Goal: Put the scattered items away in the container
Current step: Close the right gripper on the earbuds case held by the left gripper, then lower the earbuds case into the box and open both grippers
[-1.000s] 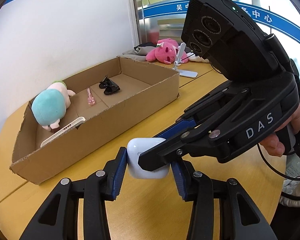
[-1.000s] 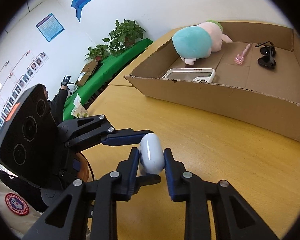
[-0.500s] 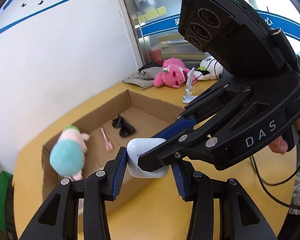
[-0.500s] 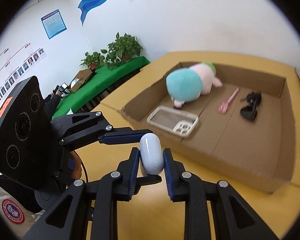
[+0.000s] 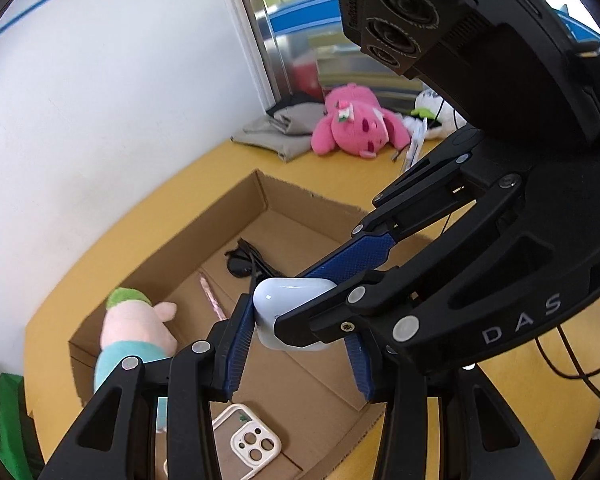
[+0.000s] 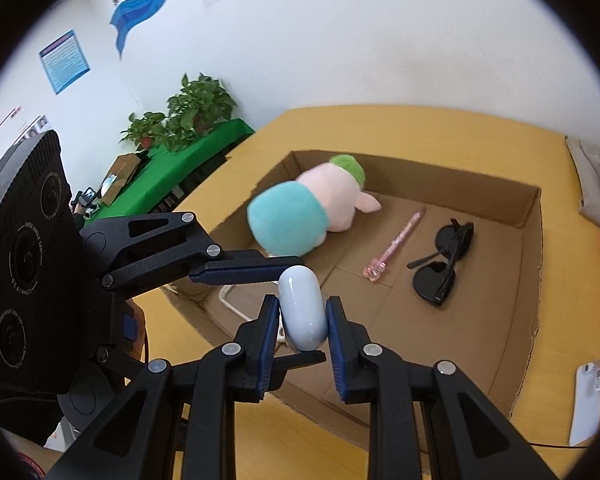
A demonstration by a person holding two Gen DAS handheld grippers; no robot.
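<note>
Left wrist view: inside the cardboard box, from left to right, lie a plush toy, a phone case, a pink pen and black sunglasses, while the white earbud case hangs above the box floor. The left gripper has its blue pads spread wider than the case, only the left pad touching it. The right gripper, crossing from the right, is clamped on the case's flat sides.
</note>
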